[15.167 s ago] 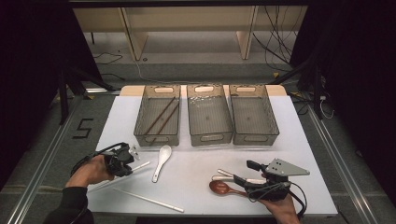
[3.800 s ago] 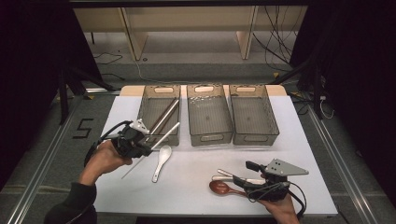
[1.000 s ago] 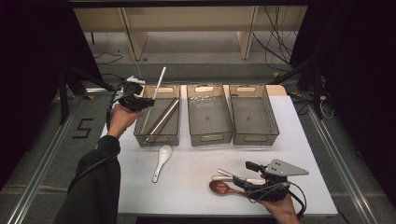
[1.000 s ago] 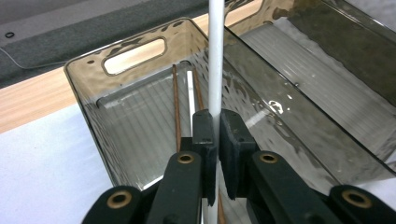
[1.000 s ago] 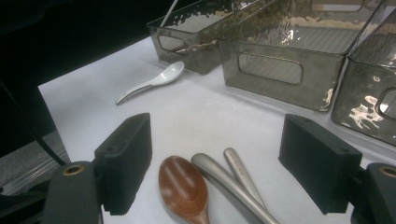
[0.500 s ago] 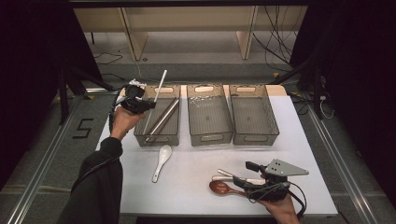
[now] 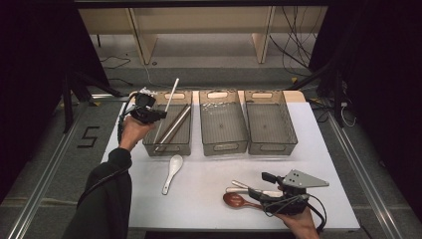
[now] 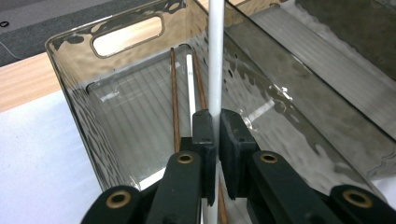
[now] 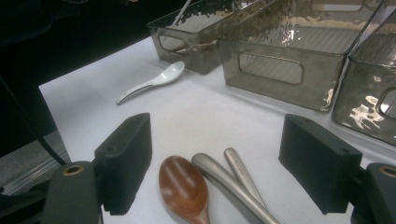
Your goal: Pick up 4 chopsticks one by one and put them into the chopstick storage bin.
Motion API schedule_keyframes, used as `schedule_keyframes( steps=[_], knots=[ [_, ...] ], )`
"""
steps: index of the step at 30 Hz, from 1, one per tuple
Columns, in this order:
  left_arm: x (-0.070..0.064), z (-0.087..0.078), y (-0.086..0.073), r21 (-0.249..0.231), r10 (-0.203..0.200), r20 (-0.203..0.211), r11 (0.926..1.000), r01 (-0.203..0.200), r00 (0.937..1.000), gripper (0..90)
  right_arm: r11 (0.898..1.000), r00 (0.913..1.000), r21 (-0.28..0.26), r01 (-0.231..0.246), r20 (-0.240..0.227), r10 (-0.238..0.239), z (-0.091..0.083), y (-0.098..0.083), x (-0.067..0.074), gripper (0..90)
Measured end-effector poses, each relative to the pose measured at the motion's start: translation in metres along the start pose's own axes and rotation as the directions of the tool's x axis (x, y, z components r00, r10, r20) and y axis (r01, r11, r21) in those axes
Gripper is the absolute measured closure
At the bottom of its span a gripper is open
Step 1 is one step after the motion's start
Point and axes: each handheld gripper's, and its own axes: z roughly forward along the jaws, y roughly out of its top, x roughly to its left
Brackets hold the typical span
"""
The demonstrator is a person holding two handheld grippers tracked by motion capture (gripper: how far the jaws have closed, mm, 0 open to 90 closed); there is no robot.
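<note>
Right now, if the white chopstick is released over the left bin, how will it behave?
The white chopstick looks stiff: it stays straight in the left hand-held gripper. Being round and smooth, it may slide or roll. It probably drops among the chopsticks in the left bin.

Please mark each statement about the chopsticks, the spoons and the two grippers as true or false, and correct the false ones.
1. The left gripper is shut on a white chopstick. True.
2. That white chopstick lies flat on the table. False: it stands steeply above the left bin.
3. The left bin already holds chopsticks. True: brown chopsticks lie on its bottom.
4. The right gripper grips the brown spoon. False: its jaws stand open around the spoon's bowl.
5. The white spoon lies inside the middle bin. False: it lies on the table in front of the left bin.
</note>
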Motion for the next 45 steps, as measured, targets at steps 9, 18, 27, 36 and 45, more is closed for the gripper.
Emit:
schedule_keyframes(
  steps=[9, 18, 27, 36, 45],
  knots=[
    [0.000, 0.009, -0.005, 0.013, -0.004, -0.012, 0.9999, 0.004, 0.9999, 84.3, 1.000, 1.0000, 0.001, 0.000, -0.001, 0.000, 0.000, 0.000, 0.000, 26.1],
    [-0.001, 0.014, -0.008, 0.026, -0.007, -0.019, 0.9996, 0.008, 0.9998, 83.9, 1.000, 1.0000, 0.000, 0.002, -0.003, -0.002, 0.000, 0.000, 0.000, 26.1],
    [0.002, 0.014, -0.016, 0.032, -0.048, -0.058, 0.9982, 0.050, 0.9971, 78.3, 1.000, 1.0000, 0.001, 0.003, -0.004, -0.003, 0.000, 0.000, 0.000, 26.1],
    [-0.010, -0.007, -0.017, 0.039, -0.101, -0.046, 0.9940, 0.103, 0.9938, 51.3, 1.000, 1.0000, 0.001, 0.003, -0.002, -0.003, 0.000, 0.000, 0.000, 26.1],
    [-0.027, -0.038, -0.025, 0.028, -0.136, 0.007, 0.9904, 0.136, 0.9907, 30.5, 1.000, 1.0000, 0.002, 0.006, -0.001, -0.006, 0.000, 0.000, 0.000, 26.1]
  ],
)
